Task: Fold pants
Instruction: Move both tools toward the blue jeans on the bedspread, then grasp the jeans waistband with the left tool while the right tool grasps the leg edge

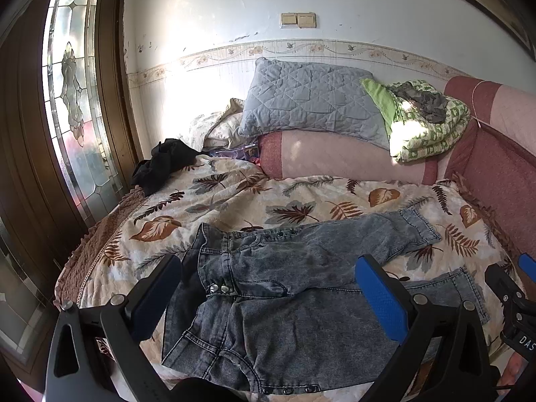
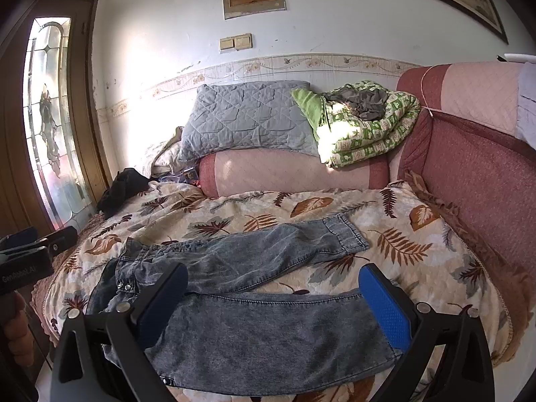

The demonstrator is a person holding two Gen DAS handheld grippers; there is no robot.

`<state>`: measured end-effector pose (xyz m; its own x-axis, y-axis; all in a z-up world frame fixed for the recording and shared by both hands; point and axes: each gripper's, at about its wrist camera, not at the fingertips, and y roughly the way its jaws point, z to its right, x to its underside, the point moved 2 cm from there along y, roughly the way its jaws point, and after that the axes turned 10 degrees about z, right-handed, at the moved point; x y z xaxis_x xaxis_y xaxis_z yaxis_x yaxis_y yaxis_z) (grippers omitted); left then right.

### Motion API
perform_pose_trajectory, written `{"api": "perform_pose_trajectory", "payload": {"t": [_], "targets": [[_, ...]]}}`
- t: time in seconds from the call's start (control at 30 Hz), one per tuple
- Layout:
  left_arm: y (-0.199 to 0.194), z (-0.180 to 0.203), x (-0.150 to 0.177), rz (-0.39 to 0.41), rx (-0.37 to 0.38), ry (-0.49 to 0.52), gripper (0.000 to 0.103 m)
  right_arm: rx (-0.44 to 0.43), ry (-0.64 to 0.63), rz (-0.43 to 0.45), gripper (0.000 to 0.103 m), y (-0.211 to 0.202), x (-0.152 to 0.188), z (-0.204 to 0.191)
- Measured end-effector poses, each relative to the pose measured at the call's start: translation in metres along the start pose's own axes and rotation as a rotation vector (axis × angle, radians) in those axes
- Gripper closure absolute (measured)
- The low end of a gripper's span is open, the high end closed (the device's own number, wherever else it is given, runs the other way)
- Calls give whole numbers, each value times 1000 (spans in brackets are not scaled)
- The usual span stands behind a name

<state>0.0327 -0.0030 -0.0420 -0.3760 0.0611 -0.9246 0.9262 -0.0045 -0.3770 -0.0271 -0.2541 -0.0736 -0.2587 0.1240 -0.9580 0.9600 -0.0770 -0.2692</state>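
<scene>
Grey-blue acid-wash jeans (image 1: 278, 288) lie spread flat on the leaf-print bedspread (image 1: 234, 201), waist to the left, both legs running right and apart. My left gripper (image 1: 268, 294) is open and empty, hovering above the waist and seat. My right gripper (image 2: 273, 298) is open and empty, hovering above the near leg of the jeans (image 2: 268, 328). The far leg's cuff (image 2: 345, 231) lies further back. The right gripper's body shows at the left wrist view's right edge (image 1: 516, 305); the left gripper's body shows at the right wrist view's left edge (image 2: 30, 254).
A black garment (image 1: 164, 164) lies at the bed's far left corner. A grey quilted pillow (image 1: 308, 100), a green patterned blanket (image 1: 425, 124) and a pink bolster (image 1: 335, 160) sit along the wall. A pink sofa back (image 2: 475, 154) bounds the right side. A glass door (image 1: 73, 100) stands left.
</scene>
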Motion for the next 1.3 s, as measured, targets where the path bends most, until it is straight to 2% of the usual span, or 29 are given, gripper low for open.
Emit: {"api": "perform_pose_trajectory", "payload": {"t": [0.17, 0.23, 0.37, 0.47, 0.53, 0.67, 0.77, 0.87, 1.03, 1.1, 1.17, 1.2, 1.27, 1.3], "targets": [[13, -1, 3, -20, -8, -4, 0, 6, -16, -46, 0, 11, 5, -2], [20, -3, 4, -28, -14, -5, 0, 14, -29, -109, 0, 18, 8, -4], [38, -7, 8, -50, -27, -5, 0, 10, -34, -118, 0, 33, 10, -5], [63, -13, 14, -96, -27, 9, 0, 13, -51, -109, 0, 54, 11, -3], [91, -24, 19, -161, 0, 11, 0, 26, -73, -113, 0, 74, 9, 6], [167, -67, 29, -302, -18, -6, 0, 26, -62, -184, 0, 143, 1, 47], [223, -101, 33, -368, -108, 21, 0, 44, -5, -267, 0, 213, -9, 90], [270, -133, 38, -434, -142, 1, 0, 52, 67, -330, 0, 287, -11, 126], [321, -156, 46, -494, -117, -84, 0, 107, 92, -419, 3, 390, -10, 170], [335, -160, 49, -509, -110, -109, 0, 134, 91, -450, 13, 420, -1, 182], [346, -163, 53, -525, -100, -138, 1, 149, 119, -495, 19, 447, 14, 189], [351, -163, 55, -531, -93, -148, 6, 157, 123, -503, 22, 458, 20, 192], [362, -164, 57, -551, -84, -158, 19, 169, 116, -498, 23, 473, 27, 197], [367, -165, 58, -562, -77, -170, 33, 164, 128, -502, 23, 480, 32, 197]]}}
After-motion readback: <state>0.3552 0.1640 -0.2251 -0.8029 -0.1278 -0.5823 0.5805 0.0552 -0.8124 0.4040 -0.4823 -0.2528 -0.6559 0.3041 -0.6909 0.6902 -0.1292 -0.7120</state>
